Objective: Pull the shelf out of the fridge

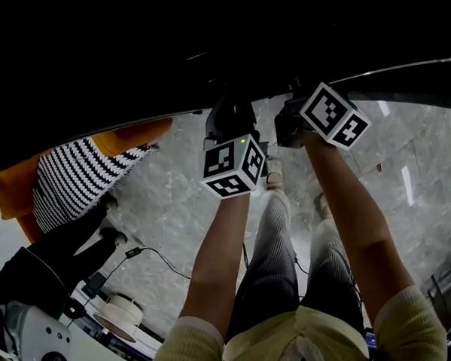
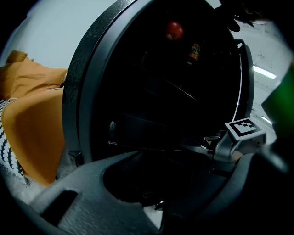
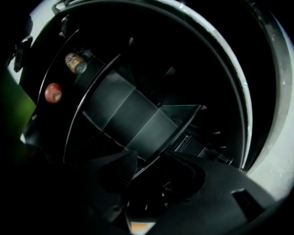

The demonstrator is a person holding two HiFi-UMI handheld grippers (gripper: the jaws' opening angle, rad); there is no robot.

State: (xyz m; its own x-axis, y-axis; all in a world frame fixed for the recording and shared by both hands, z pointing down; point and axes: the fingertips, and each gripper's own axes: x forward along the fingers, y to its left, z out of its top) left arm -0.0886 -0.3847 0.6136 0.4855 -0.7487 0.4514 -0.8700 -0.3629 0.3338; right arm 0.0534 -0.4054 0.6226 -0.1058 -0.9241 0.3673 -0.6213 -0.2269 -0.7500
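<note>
Shelf (image 3: pixel 131 120) is the thing to pull, and it is still inside the fridge (image 2: pixel 73 92). It is a flat, see-through pane. Its front edge comes right up to both grippers, and the rest runs away from them into the dark. So I think the job has only just begun, with most of the pulling left to do.

The left gripper (image 2: pixel 148 158) has its jaws squeezed tight together. Their tips sit right at the front edge of the shelf, so it looks like they pinch that edge, though it is very dark there. The right gripper (image 3: pixel 156 174) has its jaws spread wide. The shelf's edge runs into the gap between them, but they do not press on it. I think this one must bite down before both can pull.

The fridge is the only box here with things in it. Far ahead of the grippers and higher than the shelf is a red round thing (image 2: pixel 174 30), maybe a fruit. Just beside it is a small bottle (image 2: pixel 195 52) with an orange label. I see nothing lying on the shelf itself.
</note>
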